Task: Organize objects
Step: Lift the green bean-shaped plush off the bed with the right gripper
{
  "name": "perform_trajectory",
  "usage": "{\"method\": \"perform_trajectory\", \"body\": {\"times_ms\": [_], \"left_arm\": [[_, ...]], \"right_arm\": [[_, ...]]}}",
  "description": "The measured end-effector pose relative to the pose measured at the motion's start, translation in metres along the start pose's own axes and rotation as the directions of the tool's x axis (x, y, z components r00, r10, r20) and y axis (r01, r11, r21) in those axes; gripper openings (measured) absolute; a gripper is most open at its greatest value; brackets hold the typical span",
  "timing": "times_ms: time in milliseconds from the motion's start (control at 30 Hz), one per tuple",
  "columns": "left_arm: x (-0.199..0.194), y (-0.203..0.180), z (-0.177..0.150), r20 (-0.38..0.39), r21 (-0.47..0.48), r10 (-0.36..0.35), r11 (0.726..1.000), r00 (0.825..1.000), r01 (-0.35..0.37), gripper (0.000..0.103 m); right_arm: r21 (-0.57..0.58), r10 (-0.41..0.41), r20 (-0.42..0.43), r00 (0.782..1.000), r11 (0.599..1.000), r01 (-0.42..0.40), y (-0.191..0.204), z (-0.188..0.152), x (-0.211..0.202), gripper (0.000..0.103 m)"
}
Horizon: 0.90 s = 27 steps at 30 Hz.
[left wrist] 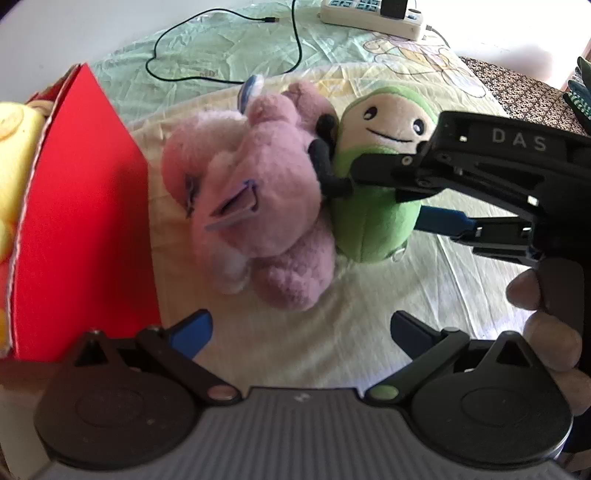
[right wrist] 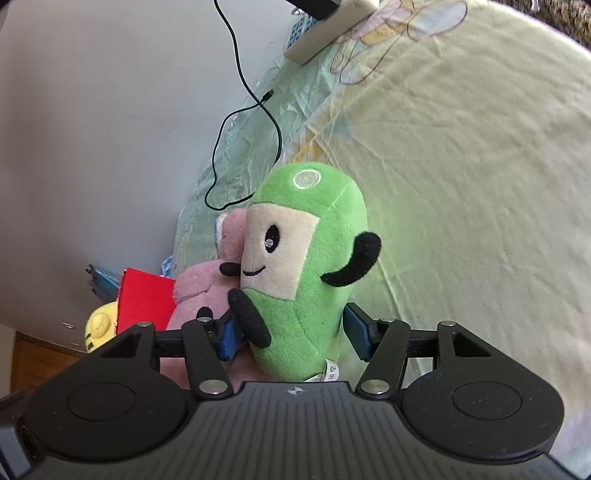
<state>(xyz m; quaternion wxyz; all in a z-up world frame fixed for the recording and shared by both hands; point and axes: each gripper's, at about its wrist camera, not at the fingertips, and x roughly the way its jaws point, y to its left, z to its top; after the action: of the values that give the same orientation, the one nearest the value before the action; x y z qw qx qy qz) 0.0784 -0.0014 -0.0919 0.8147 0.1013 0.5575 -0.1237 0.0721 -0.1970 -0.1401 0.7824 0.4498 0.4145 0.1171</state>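
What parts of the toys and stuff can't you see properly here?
- Yellow toy: left wrist view, mostly hidden by the red box wall and cut by the frame edge.
- Pink plush: right wrist view, mostly behind the green plush.
- Power strip: cut by the top edge.

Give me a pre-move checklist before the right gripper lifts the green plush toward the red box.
1. Right gripper straddles the green plush, one finger on each side of its lower body: ok.
2. Fingers closed firmly on the plush: cannot tell; a gap shows beside the right finger.
3. Green plush free of the pink plush: not ok; they touch, and a black arm rests against the pink one.
4. Left gripper open and holding nothing: ok.
5. Red box open: ok; a yellow toy is already inside.
6. Room left in the box: cannot tell.
7. Black cable away from both plushes: ok.
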Motion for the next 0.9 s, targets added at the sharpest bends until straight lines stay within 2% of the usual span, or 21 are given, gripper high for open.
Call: {"method": "perform_trajectory", "body": {"times_ms": [167, 433, 733, 900], "left_arm": [[-0.002, -0.005, 0.0, 0.001, 0.006, 0.005, 1.0, 1.0, -0.005, 0.102], [-0.007, -0.01, -0.005, 0.012, 0.026, -0.008, 1.0, 1.0, 0.008, 0.102], [-0.01, -0.023, -0.012, 0.029, 0.067, -0.055, 0.996, 0.998, 0.053, 0.102], [-0.015, -0.034, -0.021, 0.036, 0.107, -0.123, 0.987, 0.992, 0.118, 0.102]], "right_arm": [[-0.008, 0.009, -0.008, 1.0, 1.0, -0.009, 0.002, -0.002, -0.004, 0.054], [0.008, 0.016, -0.01, 1.0, 1.0, -0.016, -0.003, -0.009, -0.022, 0.052], [-0.035, -0.013, -0.005, 1.0, 0.999, 0.013, -0.011, -0.033, -0.052, 0.052], [-0.057, -0.031, -0.002, 1.0, 0.998, 0.031, -0.017, -0.043, -0.072, 0.053]]}}
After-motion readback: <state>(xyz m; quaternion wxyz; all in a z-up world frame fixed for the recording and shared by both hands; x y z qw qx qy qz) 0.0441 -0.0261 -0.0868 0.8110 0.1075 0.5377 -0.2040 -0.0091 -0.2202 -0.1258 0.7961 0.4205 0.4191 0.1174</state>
